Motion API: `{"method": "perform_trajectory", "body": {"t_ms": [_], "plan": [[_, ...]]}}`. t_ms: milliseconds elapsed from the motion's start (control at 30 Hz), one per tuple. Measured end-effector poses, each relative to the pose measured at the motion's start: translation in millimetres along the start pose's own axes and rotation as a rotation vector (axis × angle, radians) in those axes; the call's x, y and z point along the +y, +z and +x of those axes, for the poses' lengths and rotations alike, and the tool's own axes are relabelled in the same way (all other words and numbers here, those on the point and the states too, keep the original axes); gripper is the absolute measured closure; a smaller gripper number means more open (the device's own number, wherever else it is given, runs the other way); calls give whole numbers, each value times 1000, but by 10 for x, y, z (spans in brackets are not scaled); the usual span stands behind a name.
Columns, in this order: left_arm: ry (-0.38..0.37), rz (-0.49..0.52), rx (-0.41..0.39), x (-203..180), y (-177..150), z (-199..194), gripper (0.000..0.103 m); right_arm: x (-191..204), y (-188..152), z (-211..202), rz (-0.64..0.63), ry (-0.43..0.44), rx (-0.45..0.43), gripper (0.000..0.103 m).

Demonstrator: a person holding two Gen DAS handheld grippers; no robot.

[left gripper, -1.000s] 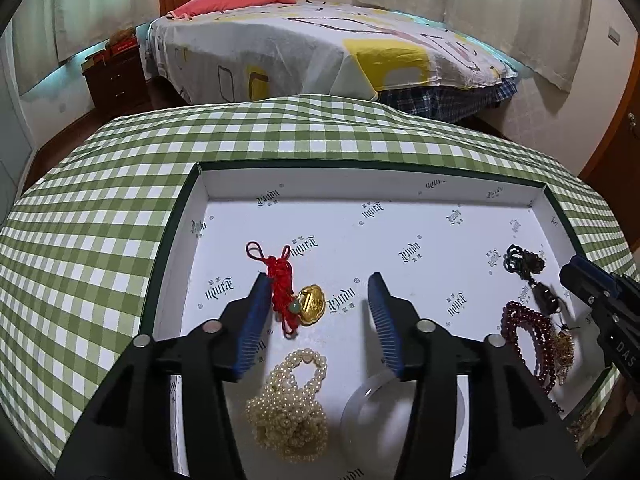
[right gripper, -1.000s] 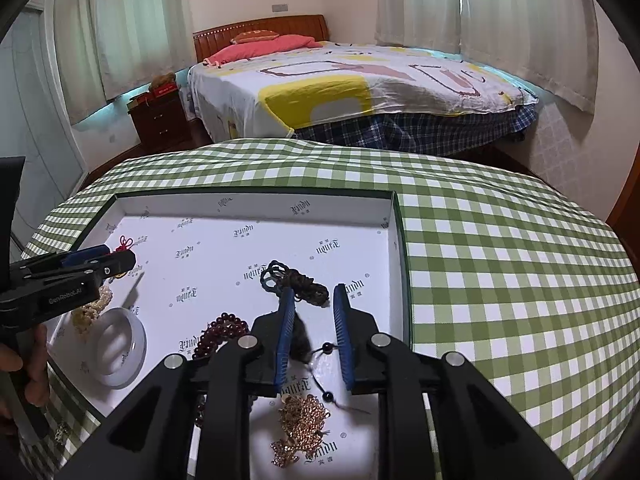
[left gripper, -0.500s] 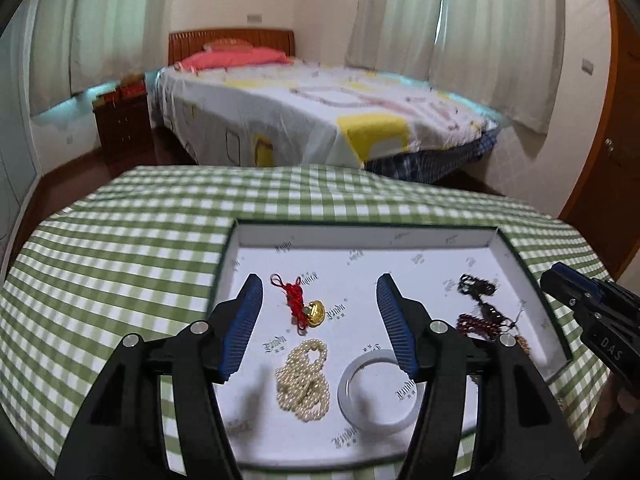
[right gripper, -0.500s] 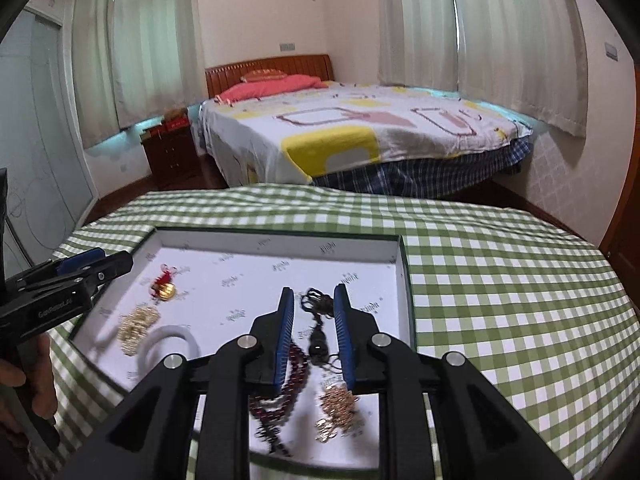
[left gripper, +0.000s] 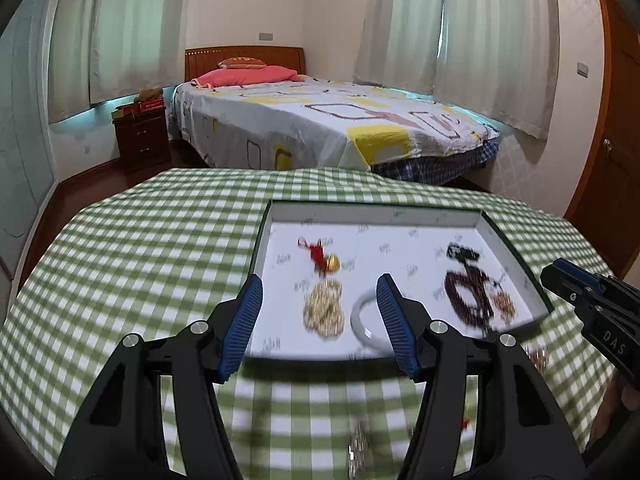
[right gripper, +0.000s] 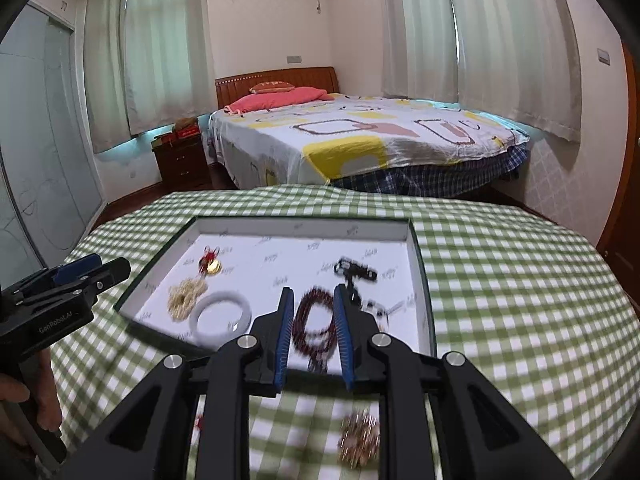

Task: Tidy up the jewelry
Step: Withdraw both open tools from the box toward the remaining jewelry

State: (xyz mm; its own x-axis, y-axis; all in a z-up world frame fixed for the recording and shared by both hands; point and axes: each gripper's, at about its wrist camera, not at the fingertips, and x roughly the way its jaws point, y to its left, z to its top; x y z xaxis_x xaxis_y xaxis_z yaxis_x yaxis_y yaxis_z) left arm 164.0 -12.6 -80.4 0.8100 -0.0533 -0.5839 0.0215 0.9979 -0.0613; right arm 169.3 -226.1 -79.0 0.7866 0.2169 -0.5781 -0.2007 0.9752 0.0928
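Observation:
A white-lined tray (left gripper: 376,211) with a dark green rim lies on the green checked table (left gripper: 140,264). It holds a red knot with a gold pendant (left gripper: 322,261), a pearl strand (left gripper: 324,312), a white bangle (left gripper: 362,322), dark red beads (left gripper: 466,300) and a black corded piece (left gripper: 462,254). My left gripper (left gripper: 319,320) hangs open above the tray's near edge, nothing between its fingers. My right gripper (right gripper: 314,334) hovers over the near right of the tray (right gripper: 300,227). Its jaws stand a narrow gap apart and empty, the red beads (right gripper: 316,320) showing below.
Loose pieces lie on the cloth in front of the tray: a gold chain heap (right gripper: 358,444), a small red item (right gripper: 198,422) and a silvery piece (left gripper: 358,448). A hand (right gripper: 18,400) holds the left gripper. A bed (left gripper: 320,128) and a nightstand (left gripper: 142,138) stand beyond the table.
Both grippers have drawn back and risen from over the tray, so it now looks smaller and farther. The left jaws stand a little wider. The jewelry in the tray has stayed put.

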Motion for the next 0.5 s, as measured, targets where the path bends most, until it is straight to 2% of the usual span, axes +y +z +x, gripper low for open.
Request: {"method": "perform_trajectory", "body": {"t_ms": [333, 500], "plan": [[-11, 20, 82, -93, -509, -128, 45, 101, -475, -226, -15, 5, 60, 81], [-14, 41, 126, -151, -738, -113, 46, 96, -608, -258, -7, 11, 82, 81]]}}
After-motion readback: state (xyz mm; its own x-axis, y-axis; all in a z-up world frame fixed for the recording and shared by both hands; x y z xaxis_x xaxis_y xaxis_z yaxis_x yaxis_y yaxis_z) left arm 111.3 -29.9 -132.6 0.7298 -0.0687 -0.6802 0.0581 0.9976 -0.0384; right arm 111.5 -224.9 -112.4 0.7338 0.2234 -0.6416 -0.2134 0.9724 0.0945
